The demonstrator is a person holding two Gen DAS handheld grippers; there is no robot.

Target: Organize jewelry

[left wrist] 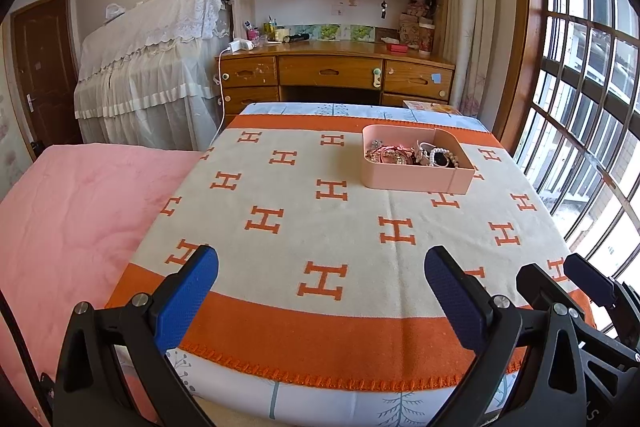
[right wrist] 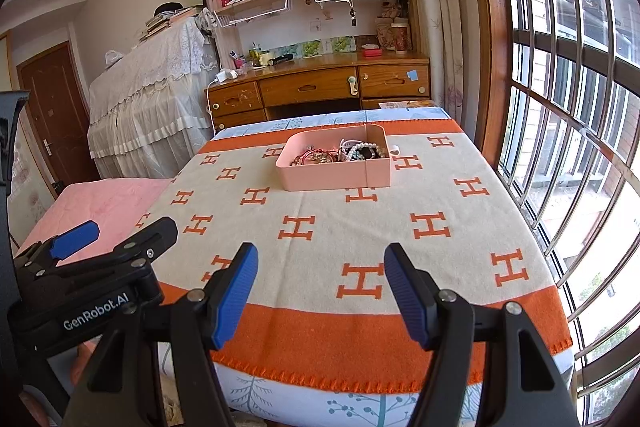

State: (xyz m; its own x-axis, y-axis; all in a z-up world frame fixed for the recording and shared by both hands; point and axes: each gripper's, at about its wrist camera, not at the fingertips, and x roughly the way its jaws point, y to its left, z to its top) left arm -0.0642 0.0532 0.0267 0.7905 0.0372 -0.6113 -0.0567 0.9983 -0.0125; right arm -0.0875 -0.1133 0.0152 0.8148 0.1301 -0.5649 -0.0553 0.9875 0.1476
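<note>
A pink box (left wrist: 412, 179) stands on the far right part of the orange-and-cream H-pattern blanket (left wrist: 304, 211); it also shows in the right wrist view (right wrist: 332, 179). It holds a tangle of jewelry (left wrist: 412, 154): pearl bracelets (right wrist: 362, 150), red cords and chains. My left gripper (left wrist: 320, 279) is open and empty, well short of the box above the blanket's near edge. My right gripper (right wrist: 320, 279) is open and empty too, at the near edge. The right gripper shows in the left view (left wrist: 576, 279), the left gripper in the right view (right wrist: 108, 235).
A pink bedspread (left wrist: 72, 211) lies to the left. A wooden desk (left wrist: 332, 71) with drawers and bookshelves stands behind the table. A lace-covered piano (left wrist: 148, 67) is at the back left. A barred window (left wrist: 580, 107) runs along the right.
</note>
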